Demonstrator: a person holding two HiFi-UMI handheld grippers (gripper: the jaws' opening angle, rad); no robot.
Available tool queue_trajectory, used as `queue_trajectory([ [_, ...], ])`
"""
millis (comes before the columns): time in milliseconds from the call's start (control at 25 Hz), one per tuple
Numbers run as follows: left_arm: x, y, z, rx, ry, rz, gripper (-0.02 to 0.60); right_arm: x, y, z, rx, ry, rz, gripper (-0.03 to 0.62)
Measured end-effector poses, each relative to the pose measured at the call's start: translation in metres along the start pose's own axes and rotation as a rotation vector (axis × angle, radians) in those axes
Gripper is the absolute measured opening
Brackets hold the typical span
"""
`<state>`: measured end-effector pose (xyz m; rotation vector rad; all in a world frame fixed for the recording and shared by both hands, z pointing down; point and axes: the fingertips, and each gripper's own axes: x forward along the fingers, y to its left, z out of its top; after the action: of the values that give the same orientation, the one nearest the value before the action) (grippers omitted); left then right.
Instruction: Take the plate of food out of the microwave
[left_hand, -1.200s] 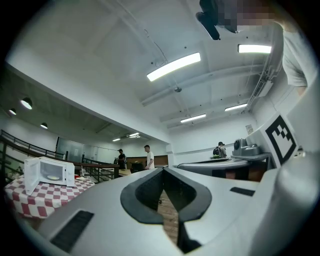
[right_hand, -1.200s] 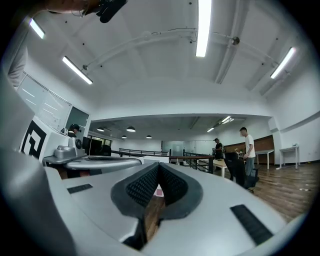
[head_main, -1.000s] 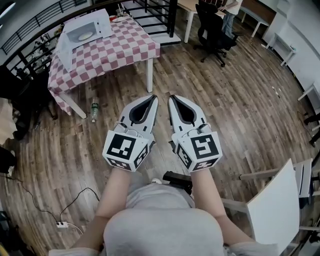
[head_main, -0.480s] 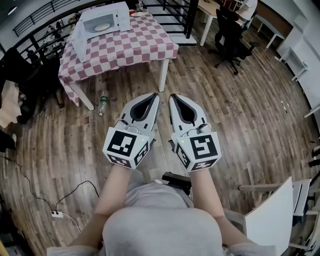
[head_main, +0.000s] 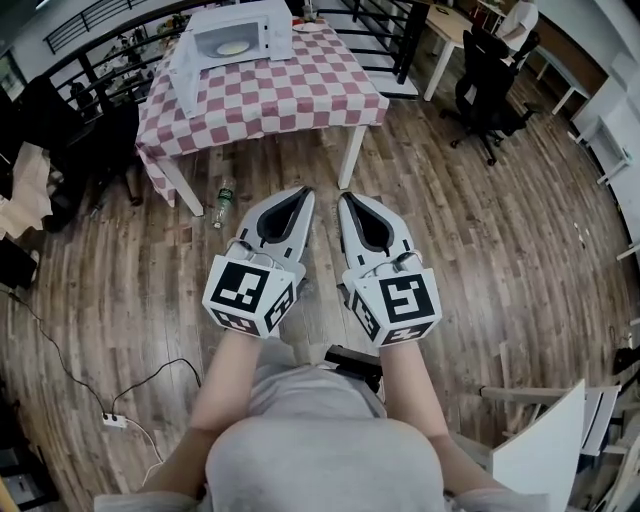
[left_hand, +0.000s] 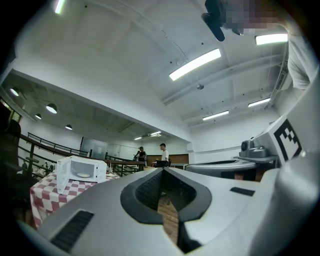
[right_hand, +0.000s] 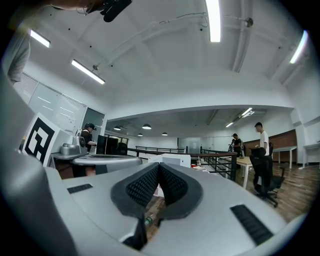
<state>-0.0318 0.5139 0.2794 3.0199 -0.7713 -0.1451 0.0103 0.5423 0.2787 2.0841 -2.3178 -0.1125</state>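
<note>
Plate (head_main: 232, 47) with pale food sat inside the microwave (head_main: 250, 22), whose door (head_main: 183, 82) hung open to the left. The microwave stood at the far end of a table (head_main: 300, 95) with a red-and-white checked cloth. The left gripper (head_main: 303, 192) and right gripper (head_main: 345, 196) were side by side, level, over the wooden floor (head_main: 480, 250), well short of the table and pointing toward it. Each gripper's jaws were together at the tips with nothing between them. A bottle (head_main: 224, 203) lay on the floor near a table leg. A black office chair (head_main: 488, 85) stood off to the right.
</note>
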Motion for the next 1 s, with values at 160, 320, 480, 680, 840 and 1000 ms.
queue_trajectory([
  [160,-0.002,0.030,0.001,0.005,0.005,0.018,0.000,0.028,0.010,-0.001,0.003,0.001,0.017,0.025],
  [320,-0.001,0.065,0.003,0.008,0.004,0.035,0.000,0.057,0.023,-0.004,0.009,0.003,0.029,0.025],
  [480,0.002,0.098,0.004,0.000,-0.002,0.049,0.000,0.084,0.034,-0.010,0.006,0.006,0.040,0.025],
  [680,0.012,0.135,0.005,-0.005,0.000,0.058,0.000,0.122,0.042,-0.011,0.006,0.014,0.053,0.025],
  [840,0.015,0.162,0.007,0.000,-0.008,0.071,0.000,0.150,0.052,-0.011,0.012,0.009,0.067,0.025],
  [1000,0.018,0.189,0.007,0.006,-0.006,0.082,0.000,0.178,0.062,-0.014,0.027,0.009,0.093,0.025],
])
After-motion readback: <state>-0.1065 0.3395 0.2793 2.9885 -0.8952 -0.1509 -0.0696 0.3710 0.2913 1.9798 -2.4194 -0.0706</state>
